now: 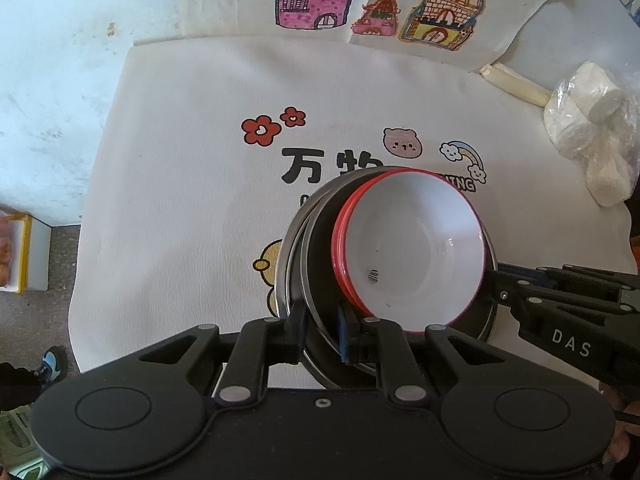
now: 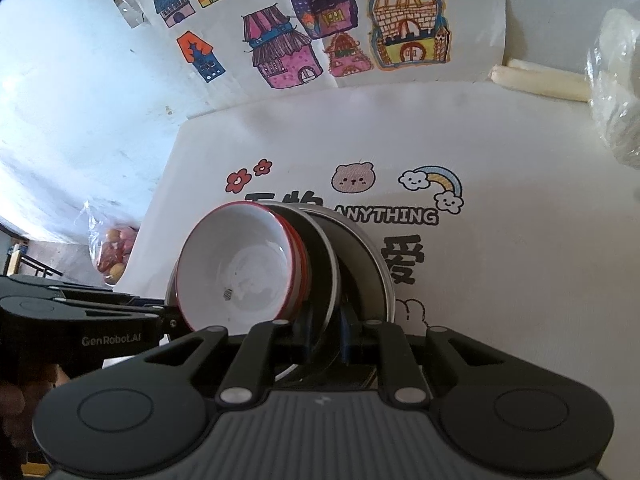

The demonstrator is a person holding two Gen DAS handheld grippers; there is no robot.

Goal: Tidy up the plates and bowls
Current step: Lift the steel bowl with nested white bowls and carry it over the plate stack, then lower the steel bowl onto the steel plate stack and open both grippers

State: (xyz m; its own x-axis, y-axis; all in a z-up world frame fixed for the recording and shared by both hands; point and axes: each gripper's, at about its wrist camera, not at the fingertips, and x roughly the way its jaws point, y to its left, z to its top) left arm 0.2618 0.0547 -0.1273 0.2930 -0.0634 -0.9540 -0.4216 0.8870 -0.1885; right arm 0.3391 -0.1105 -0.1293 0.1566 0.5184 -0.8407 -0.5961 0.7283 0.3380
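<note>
A white bowl with a red rim (image 1: 412,252) (image 2: 240,268) sits inside nested steel plates (image 1: 320,264) (image 2: 320,264) over the printed white mat (image 1: 180,200). In the left wrist view my left gripper (image 1: 322,334) is shut on the near rim of the inner steel plate. My right gripper (image 1: 494,280) reaches the stack's right edge there. In the right wrist view the right gripper (image 2: 326,334) is shut on the steel plate's near rim. My left gripper (image 2: 170,320) meets the stack from the left. The stack's underside is hidden.
A sheet with coloured house drawings (image 1: 360,8) lies past the mat. At the right are a plastic bag of white lumps (image 1: 592,128) and a pale roll (image 1: 516,84). A bag of fruit (image 2: 112,256) sits beyond the mat's left edge, on the floor side.
</note>
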